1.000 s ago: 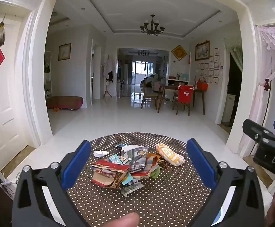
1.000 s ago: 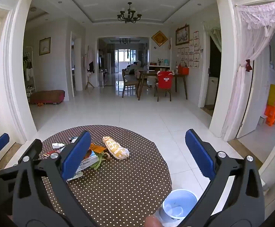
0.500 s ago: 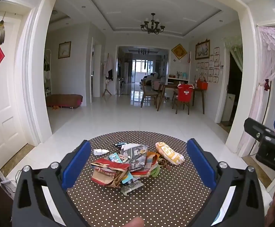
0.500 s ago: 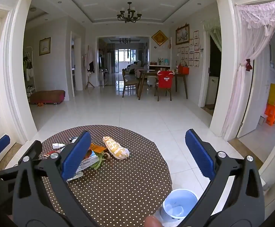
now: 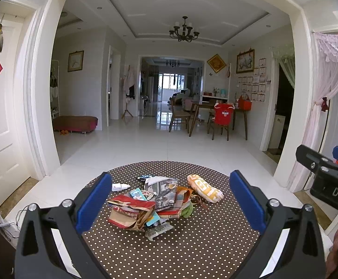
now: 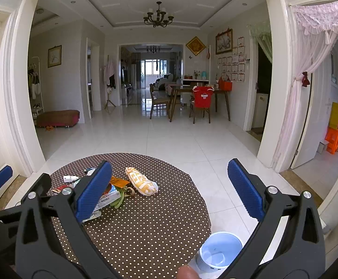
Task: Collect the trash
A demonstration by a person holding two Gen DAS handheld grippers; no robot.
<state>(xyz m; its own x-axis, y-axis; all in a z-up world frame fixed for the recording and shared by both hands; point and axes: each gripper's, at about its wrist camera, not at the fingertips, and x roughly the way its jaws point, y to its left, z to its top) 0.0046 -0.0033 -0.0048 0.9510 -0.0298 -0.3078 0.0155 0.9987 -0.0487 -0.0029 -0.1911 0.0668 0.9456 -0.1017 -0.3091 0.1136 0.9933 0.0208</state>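
Bright, sharp daylight indoors; fisheye bending and dark corners.

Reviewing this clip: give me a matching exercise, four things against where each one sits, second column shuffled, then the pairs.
Things:
1. yellow-and-white snack wrapper
2. small white dropper bottle
3. pale blue round bin
4. red garment

Places:
A. on the floor beside the polka-dot round table
B. draped over a far dining chair
C. left edge of the trash pile
D. right edge of the trash pile

Pairs: 1-D, 2-C, 3-A, 4-B

Home: chandelier (image 5: 184, 29), dining table (image 5: 217, 107), curtains (image 5: 329, 69)
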